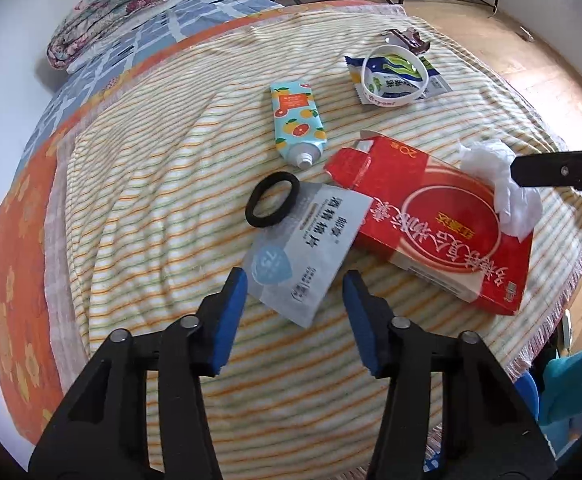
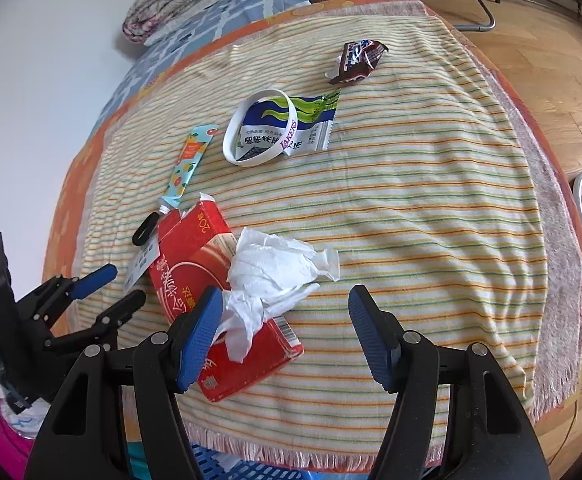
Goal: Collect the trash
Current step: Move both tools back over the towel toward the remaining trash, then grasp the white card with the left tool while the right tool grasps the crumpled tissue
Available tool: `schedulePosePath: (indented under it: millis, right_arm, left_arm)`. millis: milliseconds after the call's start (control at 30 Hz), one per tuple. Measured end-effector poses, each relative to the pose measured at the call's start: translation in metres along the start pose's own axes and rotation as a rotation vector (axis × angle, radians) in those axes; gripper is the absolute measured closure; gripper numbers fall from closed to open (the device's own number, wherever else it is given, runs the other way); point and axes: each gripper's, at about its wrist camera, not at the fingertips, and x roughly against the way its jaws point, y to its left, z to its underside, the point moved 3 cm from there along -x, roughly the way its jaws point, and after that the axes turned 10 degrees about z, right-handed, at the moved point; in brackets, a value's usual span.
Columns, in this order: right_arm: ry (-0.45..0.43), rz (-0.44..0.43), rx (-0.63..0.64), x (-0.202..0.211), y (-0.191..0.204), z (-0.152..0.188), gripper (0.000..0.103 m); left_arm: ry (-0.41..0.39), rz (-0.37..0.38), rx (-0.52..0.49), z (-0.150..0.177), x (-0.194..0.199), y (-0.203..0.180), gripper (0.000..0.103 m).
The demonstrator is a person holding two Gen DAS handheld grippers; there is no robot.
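Two grippers: both over the near edge of the striped blanket (image 2: 411, 208) on the bed, tilted down at the clutter.
Left gripper (image 1: 295, 280): fingers spread, nothing pinched; lower corner of the grey sachet (image 1: 307, 248) between the tips, pads clear of it on both sides.
Sachet: flat on the blanket, long axis slanting from near-left to far-right, far end tucked under the red box (image 1: 443, 236); black ring (image 1: 273, 199) on its far-left corner.
Tube (image 1: 298, 122): beyond the ring, nozzle toward the camera.
Red box: just right of the sachet, long axis running near-right, flap torn open at the far end.
Tissue (image 2: 275, 276): crumpled, draped over the box and onto the blanket.
Right gripper (image 2: 287, 304): fingers spread, empty; left pad touching or just beside the tissue's near tail, cannot tell which.
Far right: white wristband (image 2: 259, 132) on a blue-green wrapper (image 2: 315, 120), brown wrapper (image 2: 357, 60) beyond, well apart from both grippers.
Nearer hand: left for the sachet, right for the tissue.
Likely next: left fingers closing across the sachet's corner.
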Motion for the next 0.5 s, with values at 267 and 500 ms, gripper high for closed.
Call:
schedulePosePath:
  millis: [267, 500]
  right_arm:
    - [0.014, -0.013, -0.016, -0.007, 0.001, -0.003, 0.038]
    - [0.016, -0.011, -0.013, -0.01, 0.002, -0.005, 0.038]
  left_arm:
    - [-0.043, 0.044, 0.051, -0.011, 0.012, 0.015, 0.069]
    - [-0.043, 0.049, 0.078, -0.016, 0.008, 0.025, 0.089]
